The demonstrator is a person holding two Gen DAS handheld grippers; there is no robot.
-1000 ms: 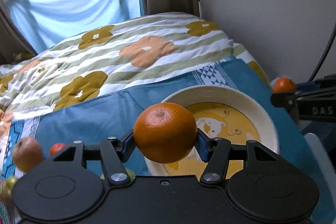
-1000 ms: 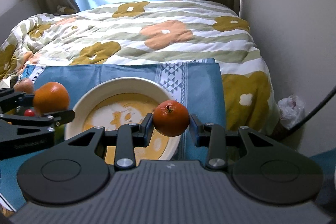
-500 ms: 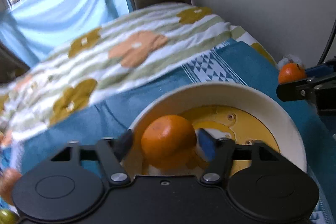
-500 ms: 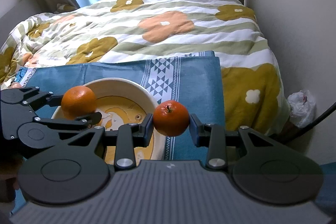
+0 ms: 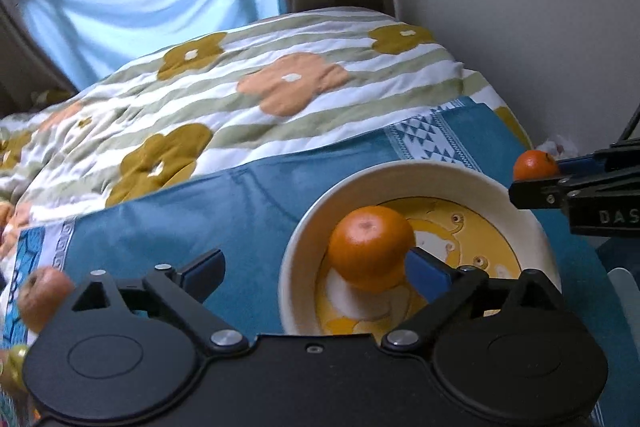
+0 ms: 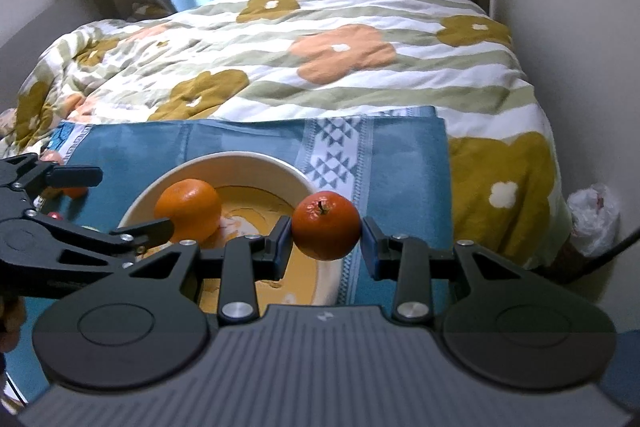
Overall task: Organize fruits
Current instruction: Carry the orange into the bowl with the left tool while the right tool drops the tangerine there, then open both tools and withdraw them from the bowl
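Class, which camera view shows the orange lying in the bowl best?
The left wrist view: the orange sits large and unobstructed in the bowl, with the left gripper open. The right wrist view shows it smaller, partly covered by the left gripper's fingers.

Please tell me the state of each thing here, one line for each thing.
Left gripper: jaws open, empty.
Right gripper: shut on the small orange.
Large orange: released, resting in the bowl.
Bowl: upright on the blue cloth.
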